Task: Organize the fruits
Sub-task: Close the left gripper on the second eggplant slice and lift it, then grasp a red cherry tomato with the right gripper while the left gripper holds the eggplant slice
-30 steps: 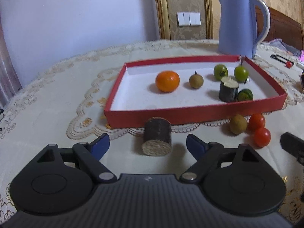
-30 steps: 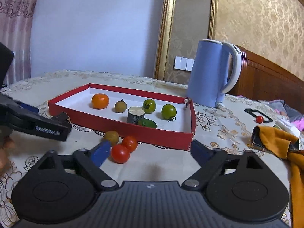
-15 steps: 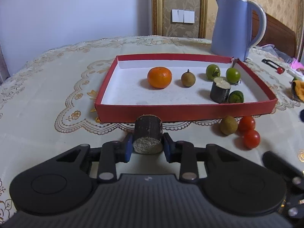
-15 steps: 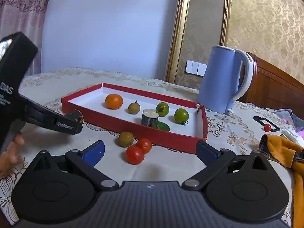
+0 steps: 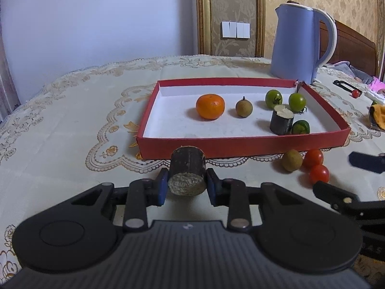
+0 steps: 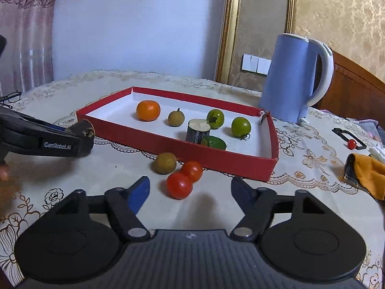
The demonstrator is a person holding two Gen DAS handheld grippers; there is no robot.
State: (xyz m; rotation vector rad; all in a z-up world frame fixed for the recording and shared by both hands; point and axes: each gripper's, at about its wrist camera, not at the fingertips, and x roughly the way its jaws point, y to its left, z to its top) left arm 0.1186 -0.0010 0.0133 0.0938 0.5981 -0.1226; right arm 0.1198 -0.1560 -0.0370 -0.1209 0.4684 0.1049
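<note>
My left gripper (image 5: pixel 187 185) is shut on a dark sugarcane piece (image 5: pixel 187 173) and holds it just in front of the red tray (image 5: pixel 240 143). The tray holds an orange (image 5: pixel 210 106), a brown longan (image 5: pixel 244 108), two green tomatoes (image 5: pixel 273 99), a second cane piece (image 5: pixel 281 120) and a green fruit (image 5: pixel 300 127). My right gripper (image 6: pixel 190 193) is open, close behind two red tomatoes (image 6: pixel 179 185) and a longan (image 6: pixel 165 162) lying on the cloth before the tray (image 6: pixel 240 166). The left gripper also shows in the right wrist view (image 6: pixel 81 137).
A blue kettle (image 5: pixel 298 45) stands behind the tray's right corner. An orange cloth (image 6: pixel 368 173) and a small red tomato on a black clip (image 6: pixel 351 143) lie at the right. Glasses (image 6: pixel 9 96) lie far left. The table has a lace cloth (image 5: pixel 72 120).
My left gripper closed on the cane piece and lifted it off the cloth. My right gripper moved closer to the red tomatoes and stayed open.
</note>
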